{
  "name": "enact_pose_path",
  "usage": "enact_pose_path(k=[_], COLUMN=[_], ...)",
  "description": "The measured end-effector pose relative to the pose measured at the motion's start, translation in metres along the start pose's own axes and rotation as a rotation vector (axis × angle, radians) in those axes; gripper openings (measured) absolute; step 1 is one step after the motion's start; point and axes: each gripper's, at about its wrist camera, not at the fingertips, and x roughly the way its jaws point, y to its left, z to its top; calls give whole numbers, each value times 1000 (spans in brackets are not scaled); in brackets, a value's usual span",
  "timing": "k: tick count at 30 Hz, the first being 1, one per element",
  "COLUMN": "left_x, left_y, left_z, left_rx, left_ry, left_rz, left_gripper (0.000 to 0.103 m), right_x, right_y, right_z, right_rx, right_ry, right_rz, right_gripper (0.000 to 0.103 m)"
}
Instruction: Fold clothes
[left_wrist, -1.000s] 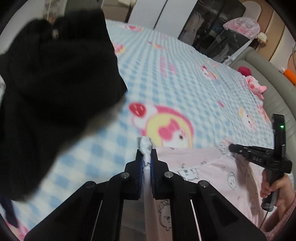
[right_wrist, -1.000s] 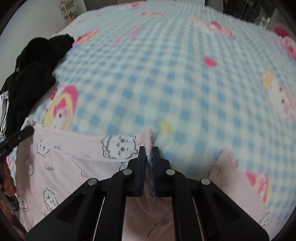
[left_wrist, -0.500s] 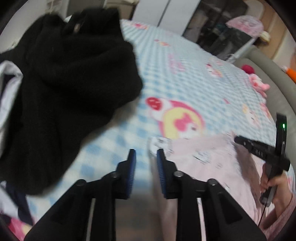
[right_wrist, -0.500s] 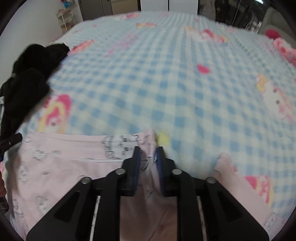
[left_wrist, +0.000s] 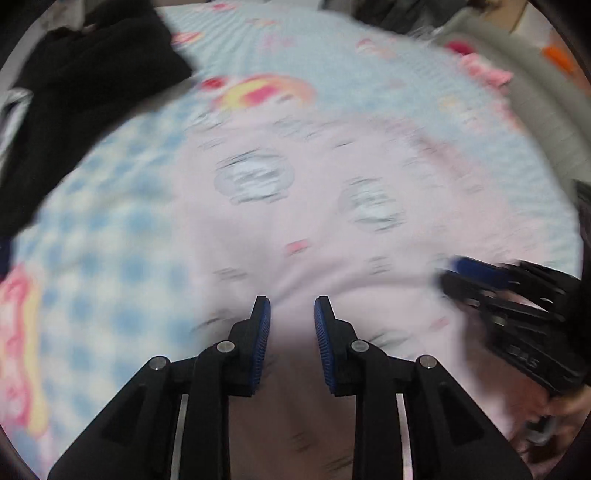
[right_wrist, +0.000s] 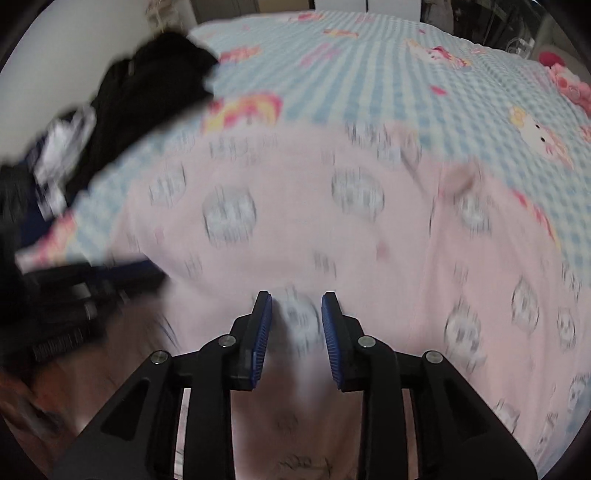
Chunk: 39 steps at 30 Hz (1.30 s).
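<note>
Spreading across the checked blanket (right_wrist: 388, 74), the pink garment (right_wrist: 295, 221) is now seen laid out, where a second ago its far edge was pinched at two points. Both pinches have been given up. The left gripper (left_wrist: 291, 314) is seen with its blue pads apart and nothing pressed between them; only pink cloth lies below the gap. The right gripper (right_wrist: 296, 310) is opening at this moment, and a printed patch of the garment shows between its pads, though no pressure on it can be made out through the blur.

The far edge of the garment has been carried away from the person and let go, so that the garment is judged to be flattened and ready for a first fold; no fold can yet be seen. Since then both grippers have been drawn back over the middle of the garment, away from that far edge.

Relative to the garment, the black clothes (left_wrist: 74, 92) are heaped beyond its left far corner, apart from it, with something white (right_wrist: 62, 144) tucked in at their near side. The pink plush toy (right_wrist: 569, 81) lies well beyond the garment's right side.

No basket, box or other container is shown in either view, so nothing can be reported as held in one.
</note>
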Motion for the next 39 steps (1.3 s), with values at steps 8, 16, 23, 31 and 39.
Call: enact_pose_path(k=[8, 16, 23, 31, 39], left_x=[-49, -34, -57, -50, -37], left_y=[-20, -42, -62, -58, -111], left_z=[-38, -75, -79, -106, -94], left_rx=[68, 225, 233, 239, 311], left_ry=[-103, 83, -4, 39, 9], left_rz=[-75, 99, -5, 31, -60], left_gripper=[27, 29, 38, 43, 43], right_x=[-56, -37, -78, -73, -92], right_y=[0, 35, 15, 15, -13], right_z=[-33, -75, -89, -117, -123], right_rx=[25, -38, 58, 66, 135], right_ry=[-106, 21, -68, -19, -24], right_rz=[12, -14, -40, -41, -97], right_gripper=[29, 35, 35, 34, 36])
